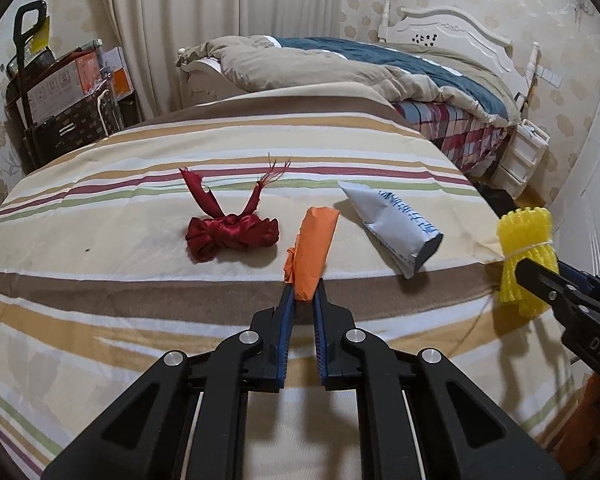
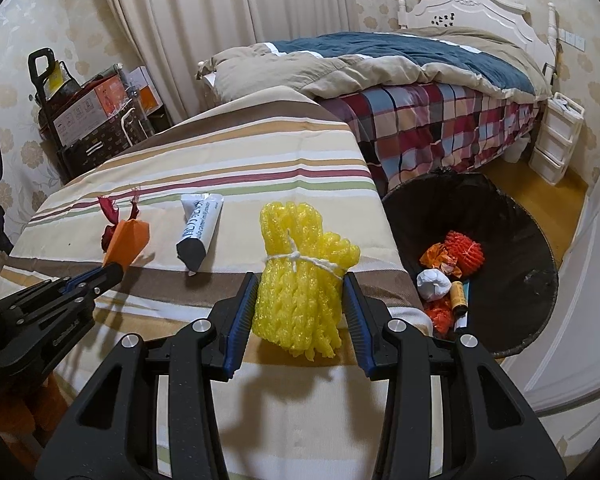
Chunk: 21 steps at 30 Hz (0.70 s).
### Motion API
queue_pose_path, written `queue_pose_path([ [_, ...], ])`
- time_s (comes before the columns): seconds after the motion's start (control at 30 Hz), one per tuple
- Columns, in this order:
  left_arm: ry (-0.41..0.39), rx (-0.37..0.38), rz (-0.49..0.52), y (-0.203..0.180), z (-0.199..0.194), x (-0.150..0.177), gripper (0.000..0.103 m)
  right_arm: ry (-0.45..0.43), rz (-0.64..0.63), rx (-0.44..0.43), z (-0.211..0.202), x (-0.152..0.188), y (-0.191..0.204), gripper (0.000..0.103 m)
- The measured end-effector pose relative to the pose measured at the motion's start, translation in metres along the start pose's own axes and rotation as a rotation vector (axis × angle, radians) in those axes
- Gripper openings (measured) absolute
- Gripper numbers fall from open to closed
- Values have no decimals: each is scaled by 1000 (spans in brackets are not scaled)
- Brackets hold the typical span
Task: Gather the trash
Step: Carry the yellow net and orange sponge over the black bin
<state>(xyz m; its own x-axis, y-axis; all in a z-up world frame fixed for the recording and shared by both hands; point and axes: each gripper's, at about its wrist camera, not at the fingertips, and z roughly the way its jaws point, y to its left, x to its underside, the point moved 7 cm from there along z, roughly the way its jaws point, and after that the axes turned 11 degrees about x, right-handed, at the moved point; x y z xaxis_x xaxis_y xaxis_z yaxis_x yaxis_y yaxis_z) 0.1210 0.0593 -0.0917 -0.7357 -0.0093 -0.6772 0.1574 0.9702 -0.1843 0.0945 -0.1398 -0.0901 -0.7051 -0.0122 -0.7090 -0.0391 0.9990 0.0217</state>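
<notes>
Left gripper (image 1: 302, 290) clamped orange wrapper (image 1: 315, 252); right gripper (image 2: 300, 300) clamped yellow foam net (image 2: 300, 280). Red bow (image 1: 232, 234), tube (image 1: 396, 224) lay on striped cloth (image 1: 100, 200); bin (image 2: 512, 264) beside.

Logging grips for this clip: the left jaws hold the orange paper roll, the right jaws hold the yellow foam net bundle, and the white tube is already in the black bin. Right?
Not quite. The white tube still lies on the striped bedcover, not in the black bin; the right wrist view shows this. The orange paper roll and yellow foam net bundle grips are as stated.
</notes>
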Motion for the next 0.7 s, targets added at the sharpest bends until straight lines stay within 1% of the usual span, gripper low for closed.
queue_pose_path([
  [0.2,-34,18,17,-13,-15,-1,11,-14,-7,4,-10,1,0,42],
  [0.37,-65,42,43,-30,-21,-10,11,-36,-3,31,-16,-4,-10,42],
  [0.47,-79,65,60,-42,-19,-18,11,-46,13,57,-18,-9,-24,42],
  [0.7,-104,120,123,-86,-6,-37,11,-67,50,133,-16,-22,-66,42],
])
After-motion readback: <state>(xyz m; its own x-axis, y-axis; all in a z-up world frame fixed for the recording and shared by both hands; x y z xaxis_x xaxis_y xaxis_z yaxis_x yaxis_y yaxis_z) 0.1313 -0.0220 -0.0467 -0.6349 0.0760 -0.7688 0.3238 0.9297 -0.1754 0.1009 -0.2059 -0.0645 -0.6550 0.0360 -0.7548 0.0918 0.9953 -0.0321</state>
